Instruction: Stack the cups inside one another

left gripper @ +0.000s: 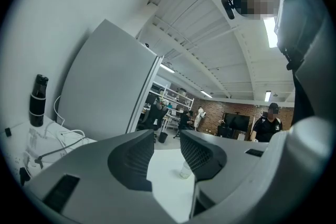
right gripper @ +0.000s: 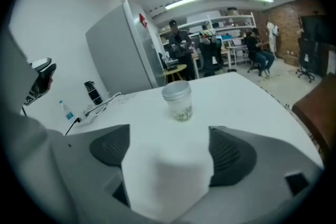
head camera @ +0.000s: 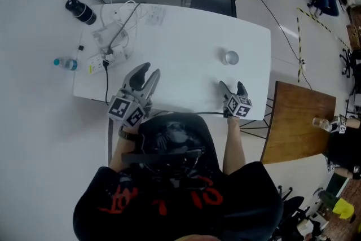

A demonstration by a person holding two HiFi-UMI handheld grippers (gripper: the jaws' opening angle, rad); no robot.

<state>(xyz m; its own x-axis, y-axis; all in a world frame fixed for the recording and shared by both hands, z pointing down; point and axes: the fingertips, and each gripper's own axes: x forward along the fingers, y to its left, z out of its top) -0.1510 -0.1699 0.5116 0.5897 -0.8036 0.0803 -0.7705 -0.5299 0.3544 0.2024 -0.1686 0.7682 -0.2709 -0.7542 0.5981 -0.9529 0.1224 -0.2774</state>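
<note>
Gaping empty, jaws apart on nothing: right gripper (head camera: 232, 86) and left gripper (head camera: 150, 70), at the near edge of the table (head camera: 186, 36). Just ahead of the right one, upright and untouched: cup stack (head camera: 230, 57). Likely mishap: clipping the light stack with a wide jaw and toppling it. Counted: two grippers, one stack, nested cups beyond telling, one water bottle (head camera: 66, 64), one black flask (head camera: 80, 10).

The counter (head camera: 186, 36) lies bare across its middle and near edge, open room ahead of the left tool (head camera: 149, 69). The cup (head camera: 230, 57) stands alone just ahead of the right tool (head camera: 232, 85), free on every side. Cables (head camera: 118, 28) and a power strip (head camera: 100, 63) crowd the far left corner. A black bottle (head camera: 80, 10) and a water bottle (head camera: 66, 64) stand seemingly just off its edge.
</note>
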